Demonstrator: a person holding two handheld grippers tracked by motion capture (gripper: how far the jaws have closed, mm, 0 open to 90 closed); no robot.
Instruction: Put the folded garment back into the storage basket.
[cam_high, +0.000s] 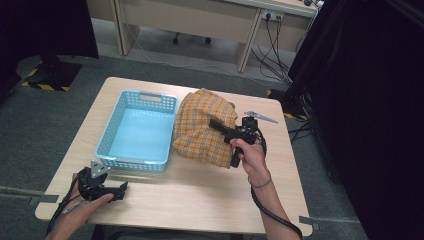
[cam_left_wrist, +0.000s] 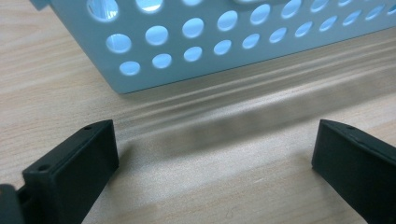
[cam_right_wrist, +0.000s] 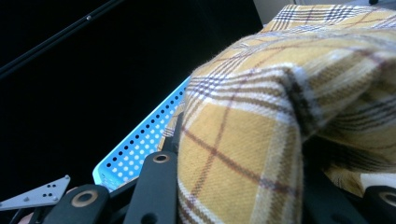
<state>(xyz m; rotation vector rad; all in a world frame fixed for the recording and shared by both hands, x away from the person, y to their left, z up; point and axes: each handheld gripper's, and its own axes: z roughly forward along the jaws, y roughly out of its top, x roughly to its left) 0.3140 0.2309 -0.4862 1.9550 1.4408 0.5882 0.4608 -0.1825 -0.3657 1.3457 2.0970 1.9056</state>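
right gripper (cam_high: 216, 125): clenched on cloth (cam_high: 205, 127), a fold bunched between its 2 jaws | cloth: heaped on table (cam_high: 200, 200), against basket (cam_high: 122, 162) right wall | left gripper (cam_high: 120, 190): released, jaws spread, resting on table just before basket

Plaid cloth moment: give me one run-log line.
right gripper: shut on plaid cloth | left gripper: open, on table | blue basket: left of cloth
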